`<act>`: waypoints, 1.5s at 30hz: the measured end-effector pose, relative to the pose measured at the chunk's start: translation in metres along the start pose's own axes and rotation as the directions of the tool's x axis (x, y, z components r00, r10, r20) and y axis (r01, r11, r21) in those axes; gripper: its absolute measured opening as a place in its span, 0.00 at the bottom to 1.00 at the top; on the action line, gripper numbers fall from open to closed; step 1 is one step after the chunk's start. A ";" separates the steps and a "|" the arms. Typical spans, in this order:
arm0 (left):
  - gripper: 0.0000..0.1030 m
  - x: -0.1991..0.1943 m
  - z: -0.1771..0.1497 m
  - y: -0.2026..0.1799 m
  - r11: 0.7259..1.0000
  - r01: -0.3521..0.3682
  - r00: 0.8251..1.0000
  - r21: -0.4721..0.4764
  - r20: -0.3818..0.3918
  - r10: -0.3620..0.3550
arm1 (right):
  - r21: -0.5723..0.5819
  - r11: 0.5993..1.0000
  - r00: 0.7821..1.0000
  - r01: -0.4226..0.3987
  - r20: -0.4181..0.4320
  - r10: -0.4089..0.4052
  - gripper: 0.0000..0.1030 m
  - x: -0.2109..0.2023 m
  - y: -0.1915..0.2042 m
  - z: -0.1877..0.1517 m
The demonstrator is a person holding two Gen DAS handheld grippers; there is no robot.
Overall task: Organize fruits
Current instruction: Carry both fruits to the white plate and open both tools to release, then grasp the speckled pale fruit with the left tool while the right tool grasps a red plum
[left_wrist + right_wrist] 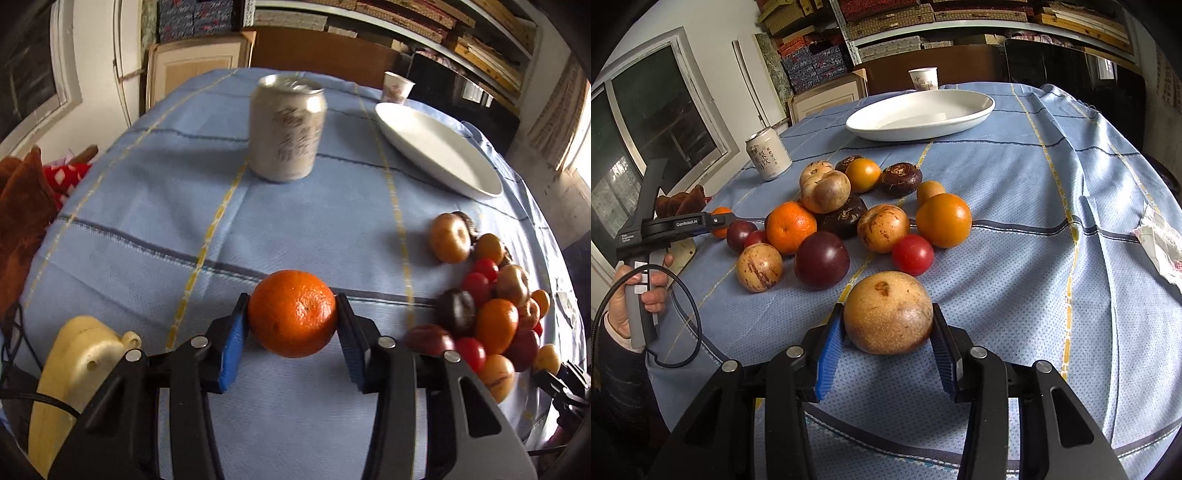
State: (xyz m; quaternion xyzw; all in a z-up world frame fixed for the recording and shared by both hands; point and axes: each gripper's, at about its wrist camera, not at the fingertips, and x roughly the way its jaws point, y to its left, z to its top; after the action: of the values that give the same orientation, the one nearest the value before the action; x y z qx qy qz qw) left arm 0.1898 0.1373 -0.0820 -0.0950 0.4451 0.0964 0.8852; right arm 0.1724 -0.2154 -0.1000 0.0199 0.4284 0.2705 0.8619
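Two grippers each held a piece of fruit close to their cameras. Nearest the left wrist camera, the left gripper (pixel 293 319) was clamped on an orange (pixel 292 313), its blue pads (pixel 233 347) pressed against both sides of the fruit above the blue checked tablecloth (pixel 147 221). No earlier state could be told from these views. Nearest the right wrist camera, the right gripper (pixel 888 332) grasped a tan speckled fruit (pixel 888 312), with a pad touching each flank.

Just beyond the tan fruit lay the pile of fruit (pixel 842 218) on the cloth: a red tomato (pixel 912 254), a dark plum (pixel 821 260), a second orange (pixel 943 219), a mandarin (pixel 790 227) and several brown and dark purple pieces, touching one another. To the left of the pile, a hand (pixel 631 295) gripped the handle of the left tool. In the left view a pale yellow object (pixel 70 373) sat at the near left edge of the table.

Farther back stood an upright silver can (pixel 286 127), well apart from the pile. A white oval plate (pixel 919 114) lay beyond the fruit, and a paper cup (pixel 923 79) stood just behind it at the far edge. Shelves of boxes (pixel 886 22) filled the back wall.
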 end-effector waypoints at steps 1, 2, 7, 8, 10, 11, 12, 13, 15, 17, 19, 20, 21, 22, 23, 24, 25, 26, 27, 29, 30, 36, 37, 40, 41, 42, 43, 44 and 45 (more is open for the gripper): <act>0.44 -0.004 0.001 -0.005 1.000 -0.005 1.000 0.012 0.011 0.004 | 0.006 1.000 1.000 -0.008 -0.003 0.008 0.44 -0.001 -0.001 0.002; 0.44 -0.009 0.004 -0.011 1.000 0.007 1.000 0.027 0.020 -0.008 | 0.009 1.000 1.000 -0.019 -0.005 0.019 0.44 -0.003 -0.001 0.004; 0.44 -0.030 0.033 -0.046 0.985 0.144 0.988 0.100 0.037 -0.148 | -0.018 0.997 0.997 -0.078 0.007 0.078 0.44 -0.015 0.004 0.040; 0.44 -0.031 0.039 -0.053 0.980 0.164 0.985 0.112 0.036 -0.169 | -0.034 0.996 0.997 -0.078 0.028 0.079 0.44 -0.017 0.006 0.053; 0.44 -0.033 0.054 -0.070 0.967 0.212 0.975 0.138 0.037 -0.219 | -0.049 0.996 0.995 -0.079 0.063 0.082 0.44 -0.017 0.006 0.075; 0.44 -0.031 0.065 -0.080 0.960 0.236 0.969 0.153 0.040 -0.245 | -0.050 0.996 0.994 -0.069 0.081 0.073 0.44 -0.012 0.004 0.091; 0.44 -0.029 0.076 -0.090 0.954 0.248 0.965 0.168 0.042 -0.258 | -0.047 0.997 0.994 -0.061 0.090 0.065 0.44 -0.007 0.001 0.102; 0.44 -0.025 0.085 -0.098 0.949 0.258 0.962 0.183 0.040 -0.270 | -0.040 0.998 0.994 -0.056 0.096 0.059 0.44 0.001 -0.003 0.115; 0.44 -0.010 0.110 -0.119 0.931 0.305 0.950 0.199 0.011 -0.313 | -0.010 0.999 0.993 -0.047 0.104 0.048 0.44 0.020 -0.014 0.143; 0.44 0.007 0.130 -0.137 0.918 0.338 0.940 0.207 -0.020 -0.341 | 0.012 1.000 0.994 -0.027 0.102 0.026 0.44 0.044 -0.024 0.170; 0.44 0.026 0.145 -0.150 0.910 0.350 0.936 0.220 -0.052 -0.347 | 0.020 1.000 0.995 -0.011 0.095 0.009 0.44 0.066 -0.033 0.187; 0.44 0.038 0.154 -0.157 0.906 0.357 0.934 0.228 -0.077 -0.349 | 0.026 1.000 0.996 -0.008 0.089 0.006 0.44 0.074 -0.037 0.193; 0.44 0.051 0.162 -0.162 0.903 0.366 0.931 0.226 -0.099 -0.352 | 0.033 0.999 0.997 -0.004 0.075 0.002 0.44 0.086 -0.042 0.201; 0.44 0.058 0.165 -0.163 0.902 0.369 0.929 0.224 -0.111 -0.353 | 0.040 0.999 0.998 0.000 0.064 -0.002 0.44 0.096 -0.046 0.207; 0.44 0.071 0.172 -0.166 0.904 0.371 0.928 0.214 -0.129 -0.350 | 0.042 0.999 0.999 0.006 0.053 -0.008 0.44 0.105 -0.049 0.212; 0.44 0.079 0.175 -0.166 0.905 0.371 0.927 0.208 -0.138 -0.348 | 0.039 0.999 0.999 0.018 0.042 -0.020 0.44 0.115 -0.052 0.217; 0.44 0.091 0.180 -0.168 0.908 0.364 0.929 0.206 -0.149 -0.338 | 0.036 0.999 0.999 0.024 0.033 -0.025 0.44 0.122 -0.053 0.219; 0.44 0.099 0.183 -0.170 0.912 0.356 0.932 0.204 -0.155 -0.328 | 0.028 0.999 0.999 0.026 0.023 -0.027 0.44 0.128 -0.053 0.222; 0.44 0.104 0.184 -0.169 0.914 0.351 0.933 0.201 -0.161 -0.323 | 0.017 0.999 0.999 0.032 0.015 -0.032 0.44 0.135 -0.053 0.226; 0.44 0.119 0.188 -0.173 0.919 0.339 0.936 0.203 -0.175 -0.306 | 0.006 0.999 0.999 0.046 0.004 -0.046 0.44 0.144 -0.052 0.231; 0.44 0.124 0.189 -0.176 0.922 0.326 0.940 0.207 -0.180 -0.291 | 0.003 0.999 0.999 0.042 -0.010 -0.042 0.45 0.149 -0.052 0.233; 0.88 0.115 0.191 -0.165 0.949 0.246 0.968 0.198 -0.104 -0.229 | 0.000 1.000 1.000 0.014 0.005 -0.014 0.52 0.127 -0.048 0.231; 0.88 0.104 0.189 -0.160 0.948 0.256 0.966 0.190 -0.086 -0.244 | 0.000 1.000 1.000 0.005 0.016 -0.005 0.56 0.118 -0.046 0.228; 0.88 0.071 0.178 -0.153 0.934 0.293 0.956 0.206 -0.062 -0.286 | -0.013 1.000 0.997 -0.028 0.070 0.029 0.60 0.077 -0.035 0.214; 0.88 0.056 0.171 -0.151 0.929 0.300 0.954 0.219 -0.045 -0.298 | -0.025 0.999 0.995 -0.033 0.088 0.035 0.61 0.064 -0.030 0.206; 0.89 0.041 0.162 -0.149 0.924 0.302 0.952 0.236 -0.027 -0.304 | -0.043 0.998 0.993 -0.040 0.108 0.044 0.62 0.047 -0.024 0.194; 0.89 0.029 0.152 -0.147 0.917 0.308 0.949 0.253 -0.010 -0.316 | -0.053 0.998 0.992 -0.044 0.117 0.050 0.62 0.034 -0.018 0.181; 0.90 0.015 0.138 -0.144 0.910 0.313 0.945 0.272 0.007 -0.327 | -0.058 0.997 0.991 -0.051 0.122 0.058 0.62 0.025 -0.014 0.170; 0.91 0.004 0.124 -0.140 0.904 0.318 0.941 0.285 0.018 -0.337 | -0.072 0.995 0.990 -0.064 0.125 0.072 0.62 0.015 -0.008 0.154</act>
State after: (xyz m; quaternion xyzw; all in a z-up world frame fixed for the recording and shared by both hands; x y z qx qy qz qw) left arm 0.3232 0.0338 -0.0008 -0.0398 0.4018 -0.1142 0.9077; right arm 0.2984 -0.1843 -0.0161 0.0224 0.3622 0.3124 0.8779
